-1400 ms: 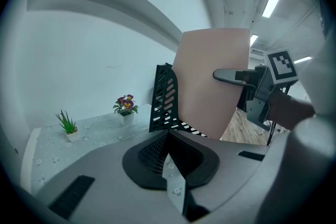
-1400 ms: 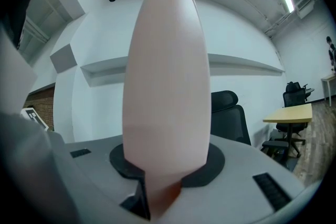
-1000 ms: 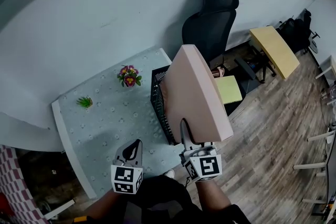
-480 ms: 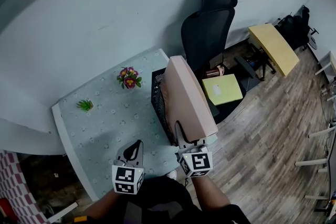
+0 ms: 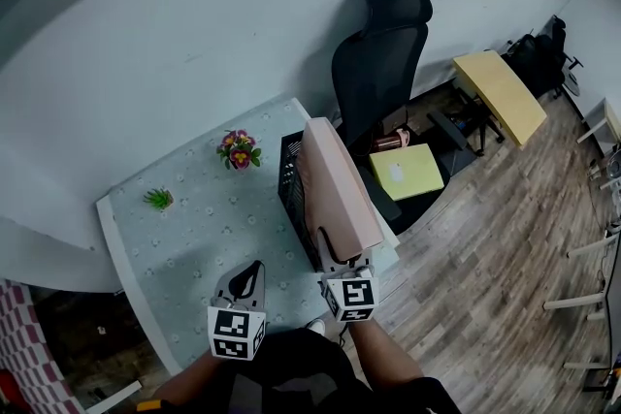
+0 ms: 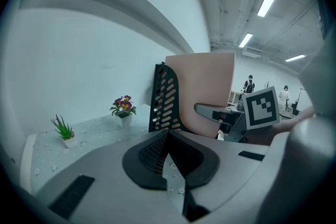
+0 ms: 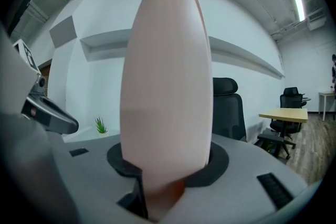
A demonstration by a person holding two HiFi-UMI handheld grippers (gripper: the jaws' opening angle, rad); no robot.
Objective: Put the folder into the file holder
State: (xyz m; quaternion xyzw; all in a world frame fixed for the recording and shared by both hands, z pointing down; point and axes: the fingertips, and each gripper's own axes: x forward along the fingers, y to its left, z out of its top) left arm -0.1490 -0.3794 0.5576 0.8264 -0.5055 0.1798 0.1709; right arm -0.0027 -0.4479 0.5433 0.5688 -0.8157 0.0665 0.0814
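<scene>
On the left of the table (image 5: 194, 218) stood a small green plant (image 5: 158, 199) and a pot of flowers (image 5: 239, 148), neither part of the job. The left gripper (image 5: 254, 265) hung over the near edge of the table with its jaws together and nothing between them, well apart from the work.

To its right, the black mesh file holder (image 5: 288, 179) stood on the table's right end. The pink folder (image 5: 335, 189) stood upright on edge with its lower part down inside the holder, so the insertion looked nearly finished. Whether its bottom edge rested on the holder's floor could not be told.

The right gripper (image 5: 338, 252) was at the folder's near edge. Its jaws had just been opening, yet the folder filled the gap between them with its sides against both pads. Judging by that, what remained was to let go fully and draw the gripper back clear.

No brand, label or readable writing showed on the folder or the holder. The only print was the black-and-white square markers on the gripper cubes, which carried no letters.
</scene>
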